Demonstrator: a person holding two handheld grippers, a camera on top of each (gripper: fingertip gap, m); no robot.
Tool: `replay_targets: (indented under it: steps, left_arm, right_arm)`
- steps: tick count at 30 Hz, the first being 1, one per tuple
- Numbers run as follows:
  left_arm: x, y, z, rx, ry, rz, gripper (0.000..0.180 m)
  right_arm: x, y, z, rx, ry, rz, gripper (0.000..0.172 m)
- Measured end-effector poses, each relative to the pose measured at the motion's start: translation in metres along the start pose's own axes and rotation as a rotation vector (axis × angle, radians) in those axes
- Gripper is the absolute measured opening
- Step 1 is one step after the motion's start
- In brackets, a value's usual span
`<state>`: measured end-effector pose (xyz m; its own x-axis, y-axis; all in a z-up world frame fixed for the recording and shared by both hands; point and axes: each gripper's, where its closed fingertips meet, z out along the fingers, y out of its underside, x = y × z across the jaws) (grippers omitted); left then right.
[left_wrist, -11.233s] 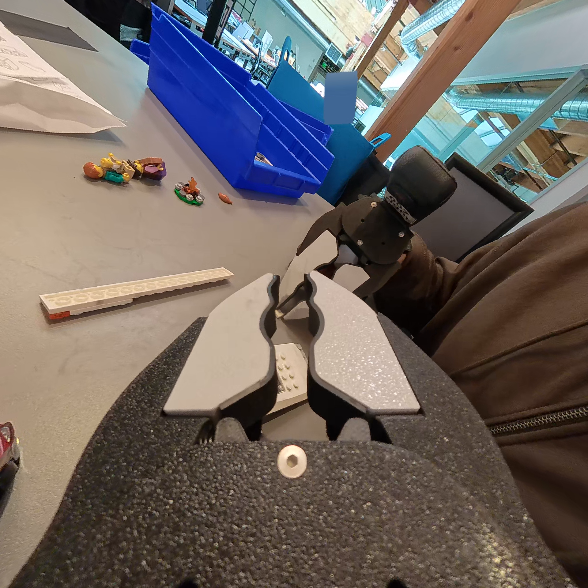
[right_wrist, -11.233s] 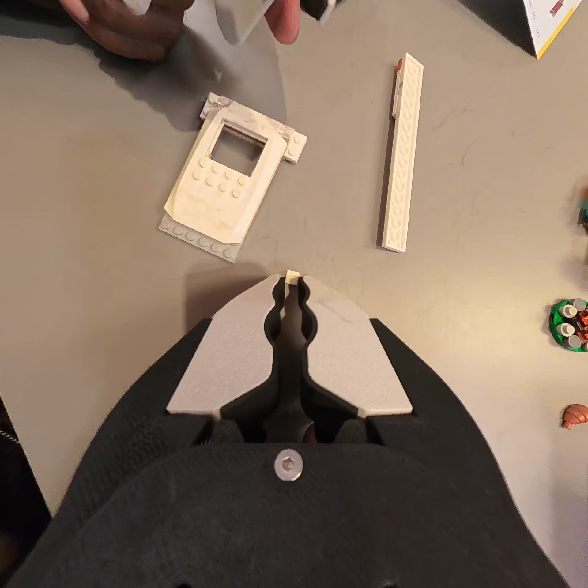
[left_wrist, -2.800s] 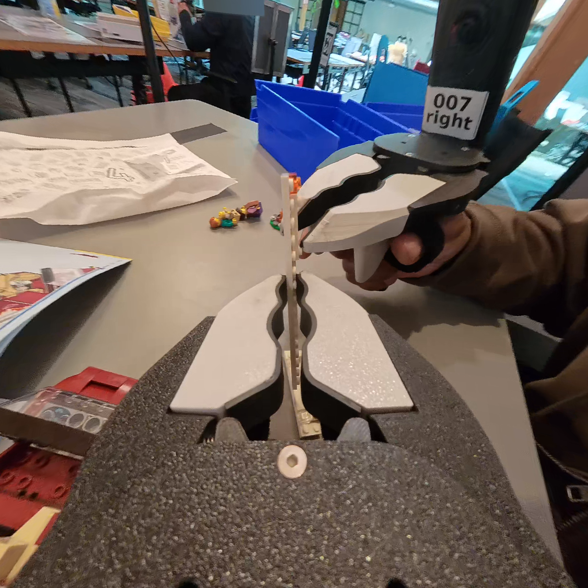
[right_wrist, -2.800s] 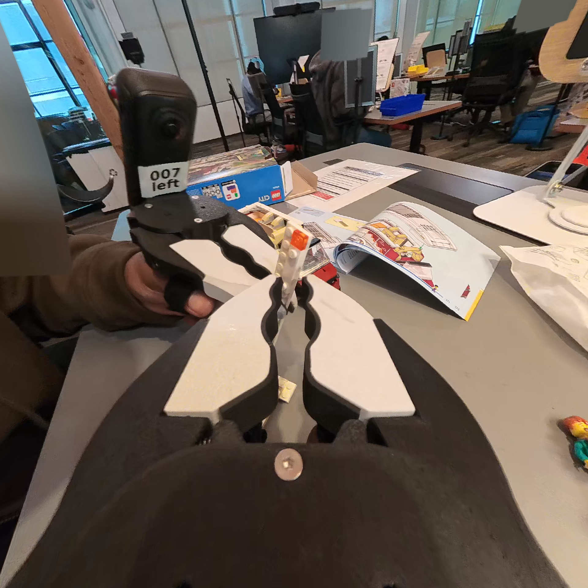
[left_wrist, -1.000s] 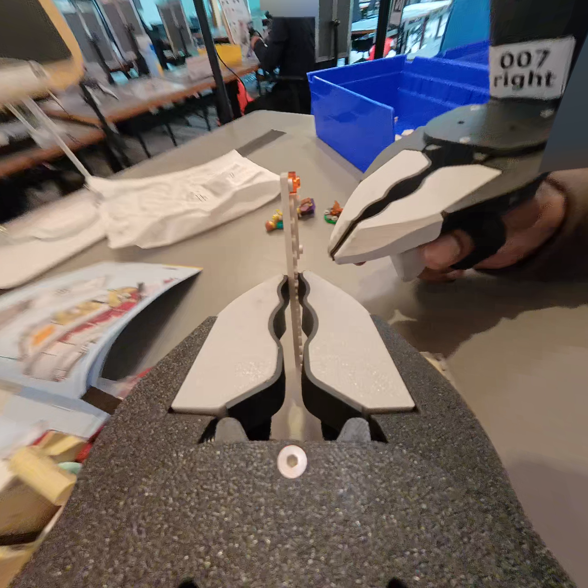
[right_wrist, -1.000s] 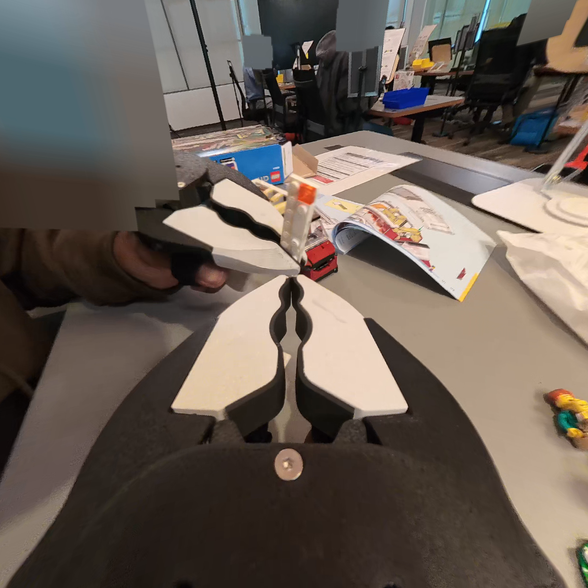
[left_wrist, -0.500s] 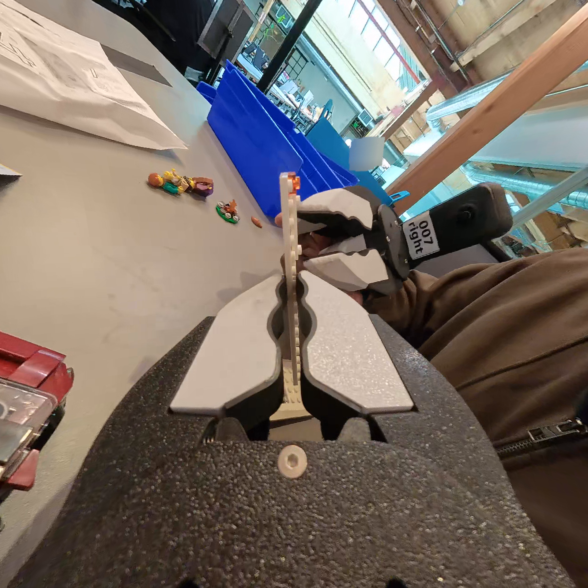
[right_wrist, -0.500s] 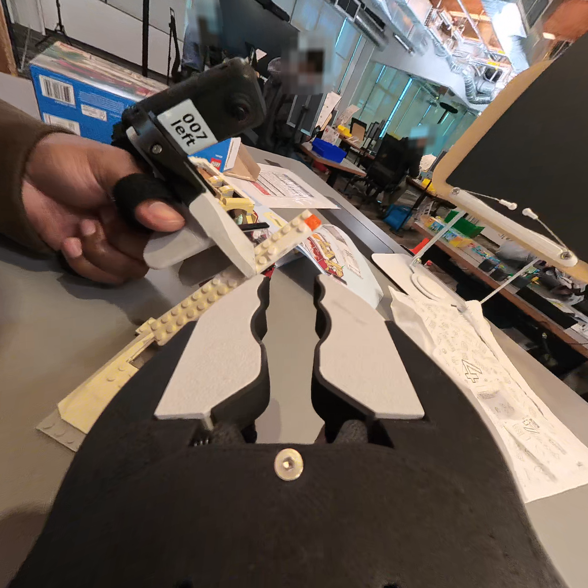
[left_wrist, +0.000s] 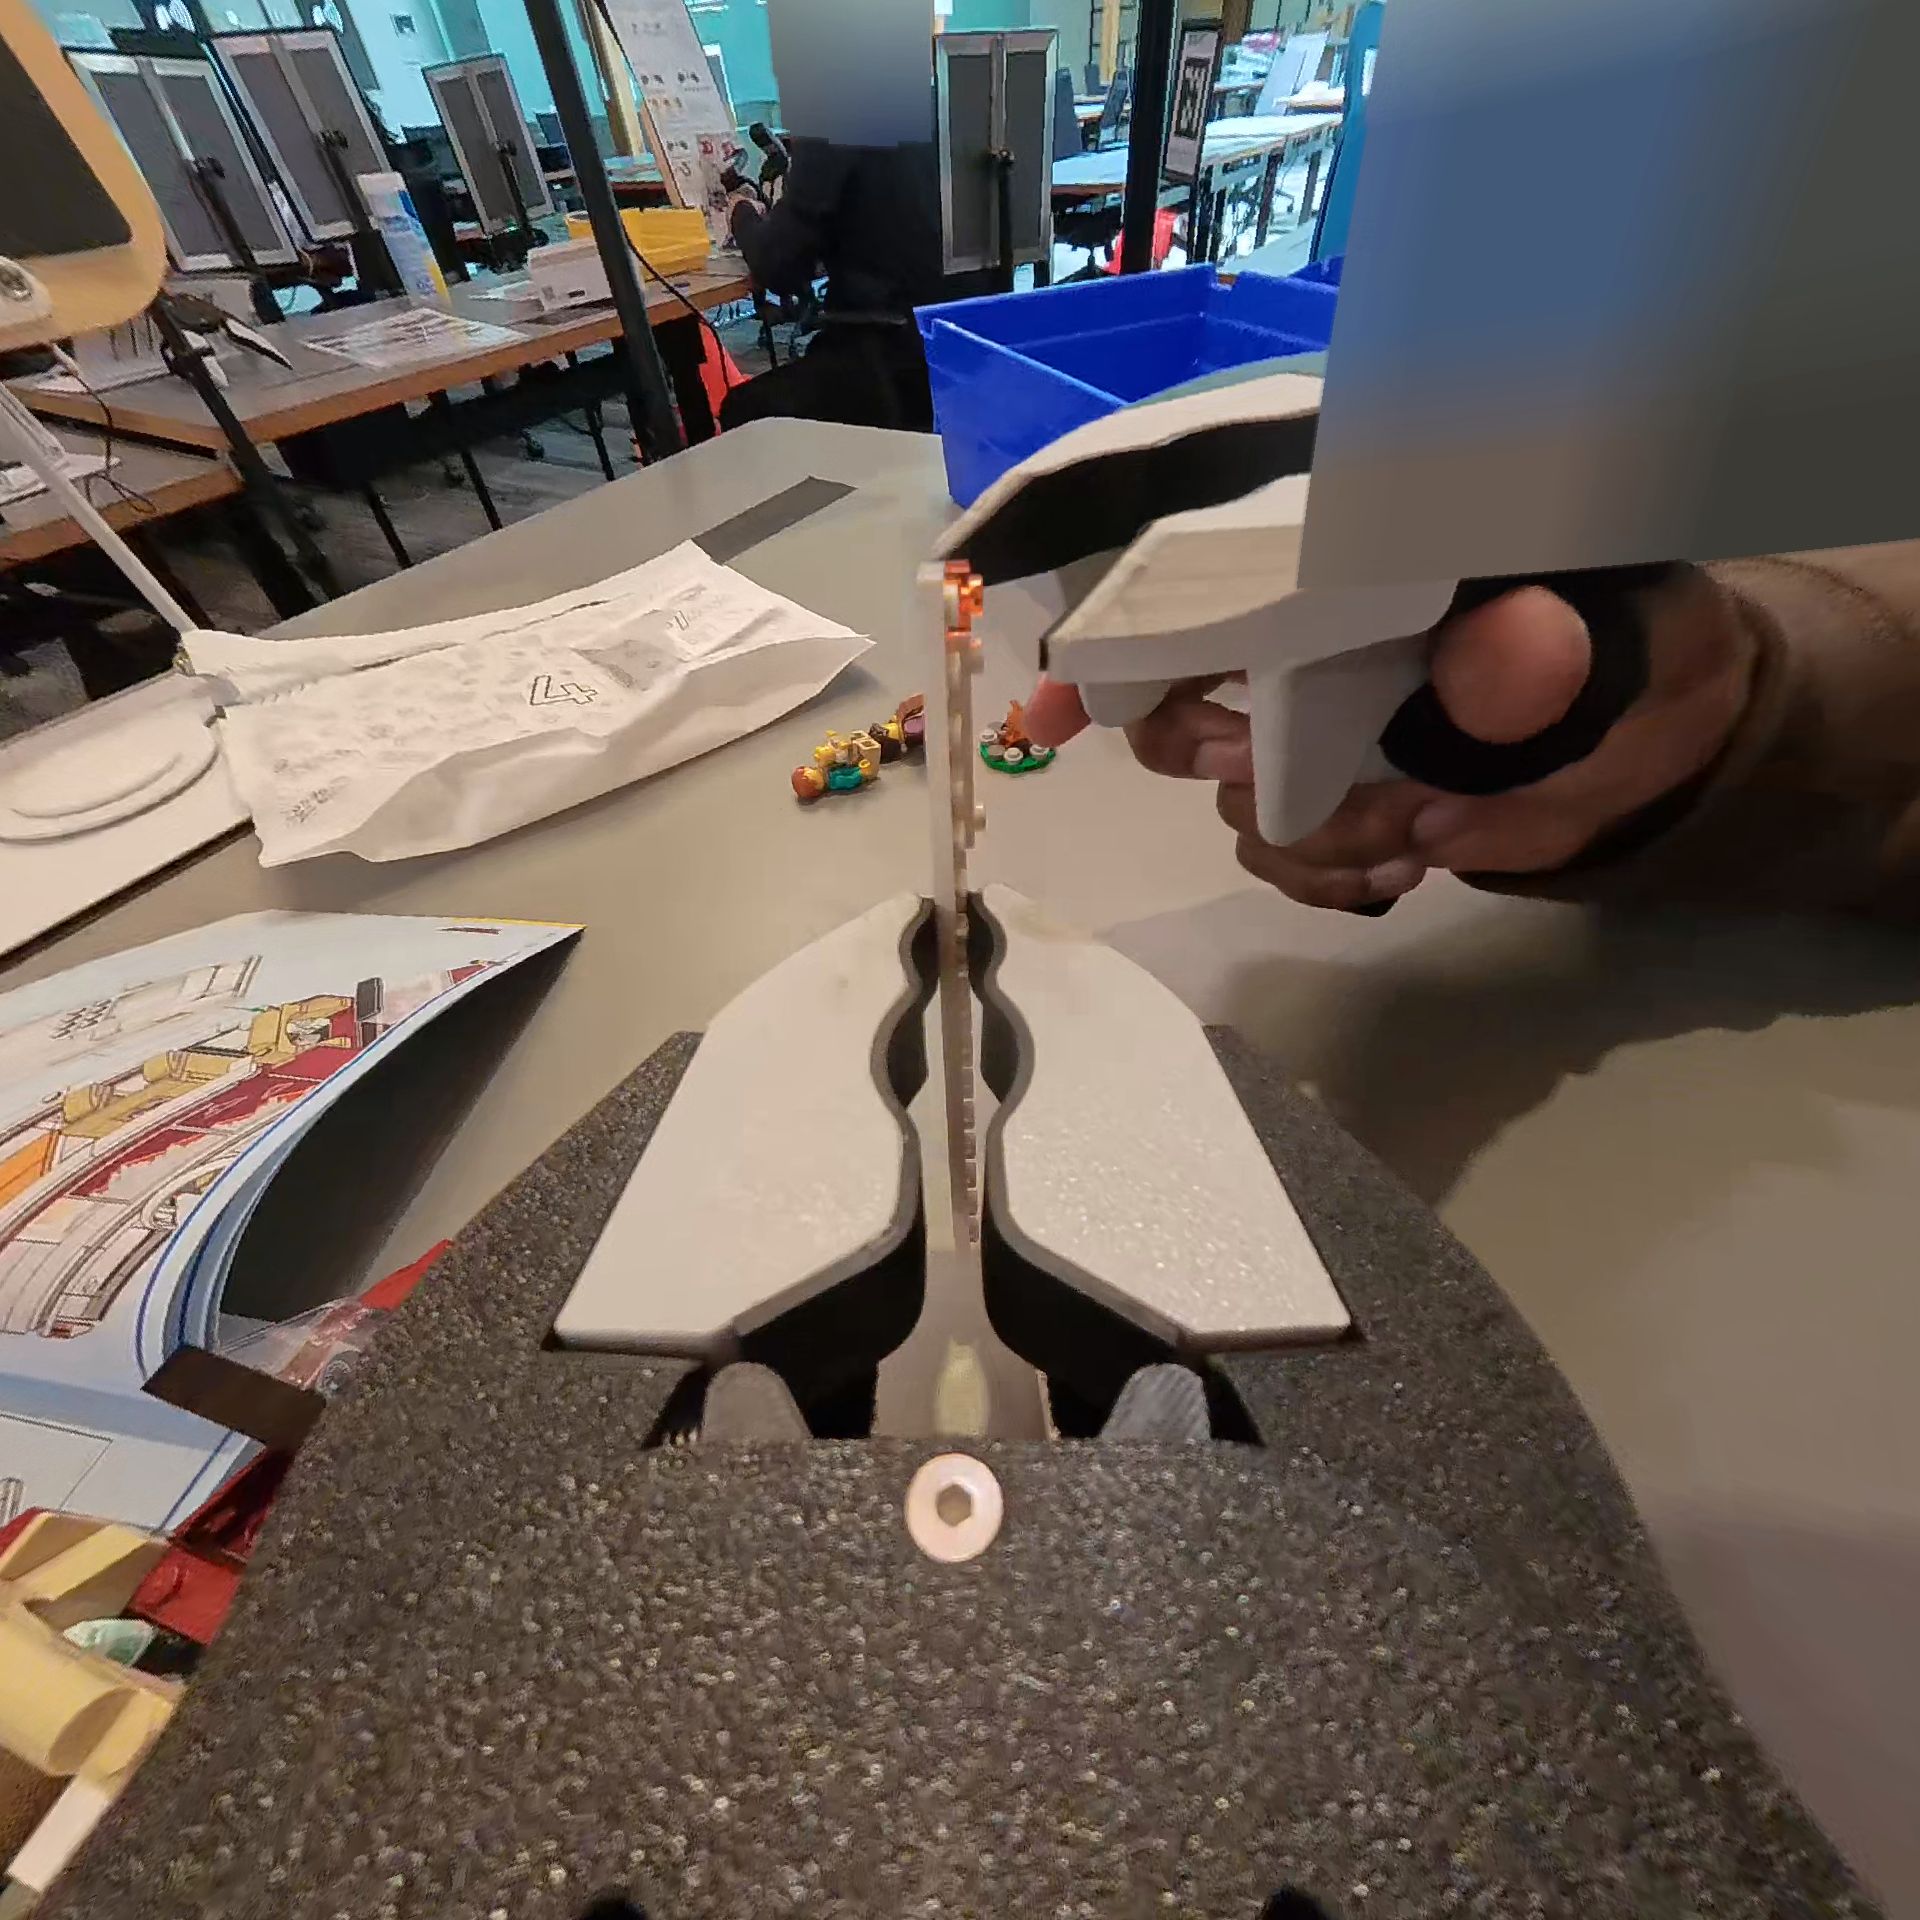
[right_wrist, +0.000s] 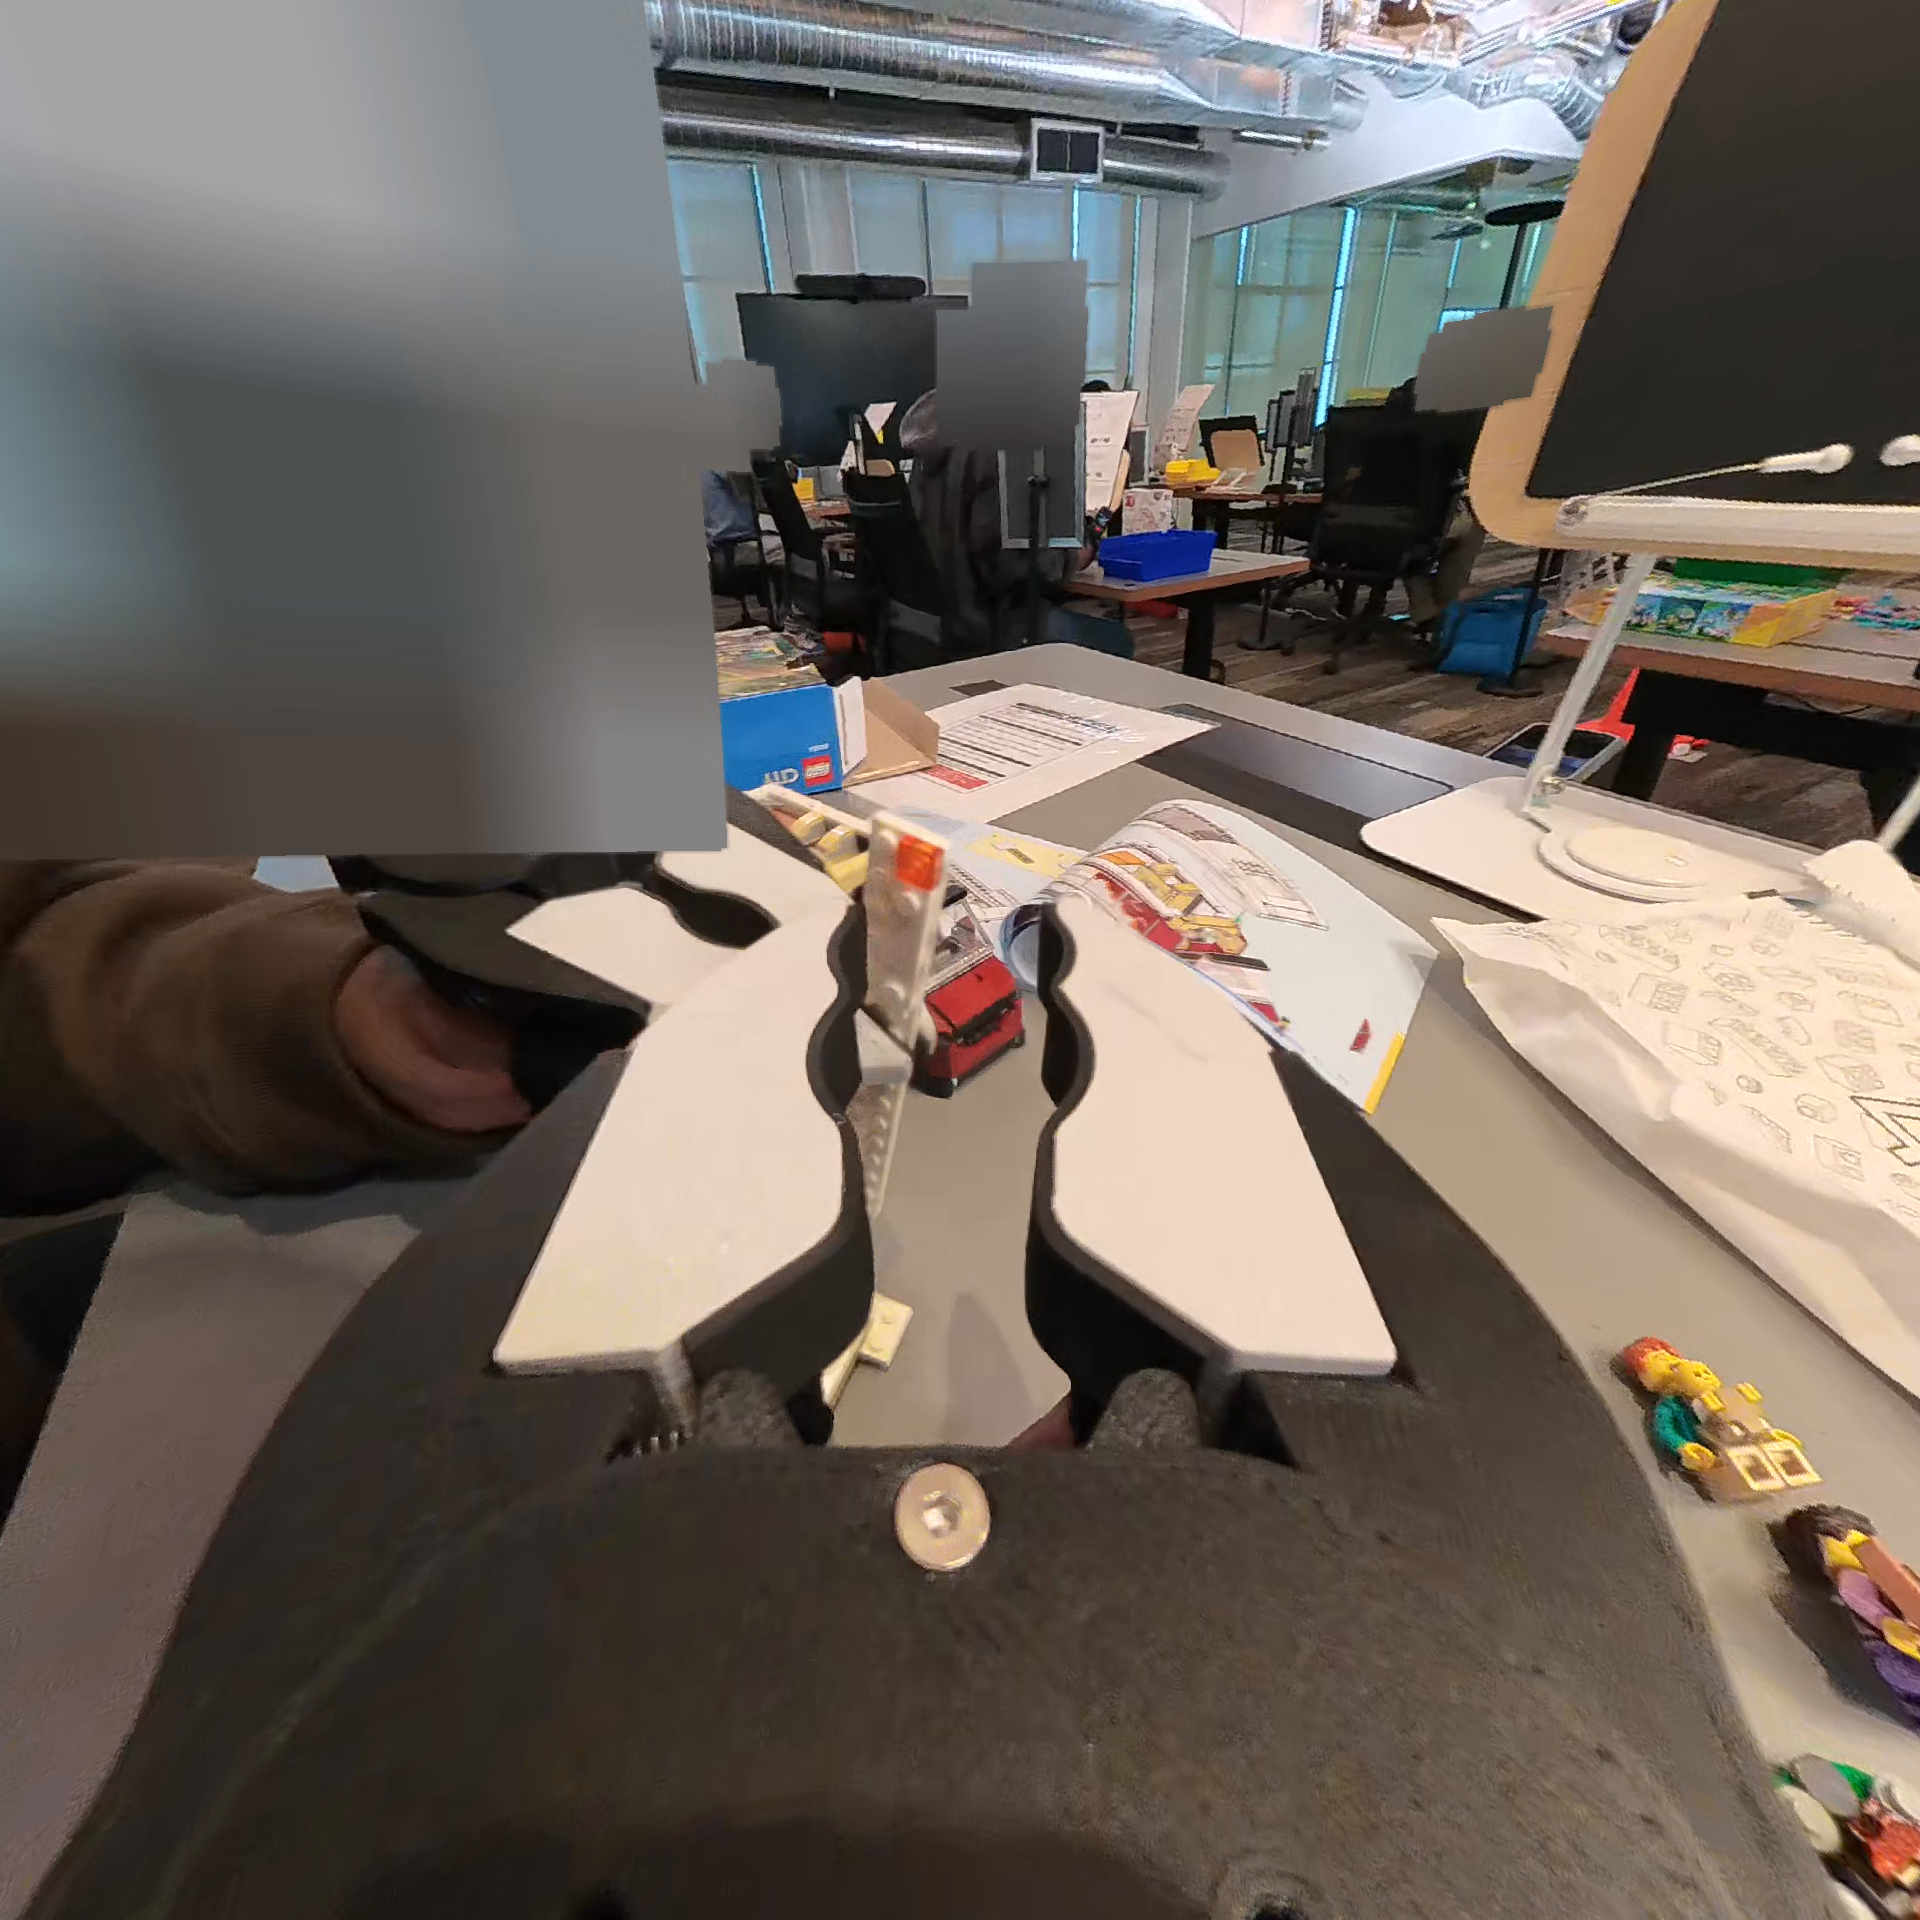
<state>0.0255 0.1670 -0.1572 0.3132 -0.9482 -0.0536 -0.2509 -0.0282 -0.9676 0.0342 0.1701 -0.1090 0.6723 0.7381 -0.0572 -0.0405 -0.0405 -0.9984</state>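
Observation:
My left gripper (left_wrist: 951, 899) is shut on a long white studded plate (left_wrist: 954, 769) and holds it upright above the grey table (left_wrist: 675, 894). The plate has a small orange piece (left_wrist: 963, 594) at its top end. My right gripper (right_wrist: 945, 925) is open. The plate (right_wrist: 902, 966) stands between its two fingers, close to the left finger (right_wrist: 727, 1091), and the pads do not press on it. In the left wrist view the right gripper (left_wrist: 1003, 597) reaches in from the right, with its fingertips on either side of the plate's top end.
On the table lie an open instruction booklet (left_wrist: 208, 1039), a white paper bag (left_wrist: 499, 707), small minifigures (left_wrist: 852, 753) and a green round piece (left_wrist: 1013, 748). A blue bin (left_wrist: 1091, 364) stands behind. A red brick model (right_wrist: 971, 1013), a blue box (right_wrist: 774, 732) and a lamp base (right_wrist: 1621, 852) also stand there. There is about 5 cm between the tips of the two grippers.
My right gripper has opened from shut, and its fingers now stand on either side of the plate's upper end. My left gripper has kept its hold on the plate while both hands turned.

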Motion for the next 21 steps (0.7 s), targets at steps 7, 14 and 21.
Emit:
replay_targets:
  steps: [7, 14, 21]
  left_arm:
    - [0.009, 0.001, 0.002, 0.003, 0.034, 0.01, 0.005]
    - [0.012, 0.001, 0.003, 0.004, 0.038, 0.012, 0.005]
    - [0.009, 0.005, 0.004, -0.032, -0.058, 0.185, 0.005]
  right_arm:
    - [-0.006, 0.005, 0.001, -0.028, -0.023, -0.021, 0.014]
    - [-0.007, 0.01, 0.004, -0.049, -0.026, -0.01, 0.015]
    - [-0.006, 0.009, 0.002, -0.026, -0.048, 0.057, 0.016]
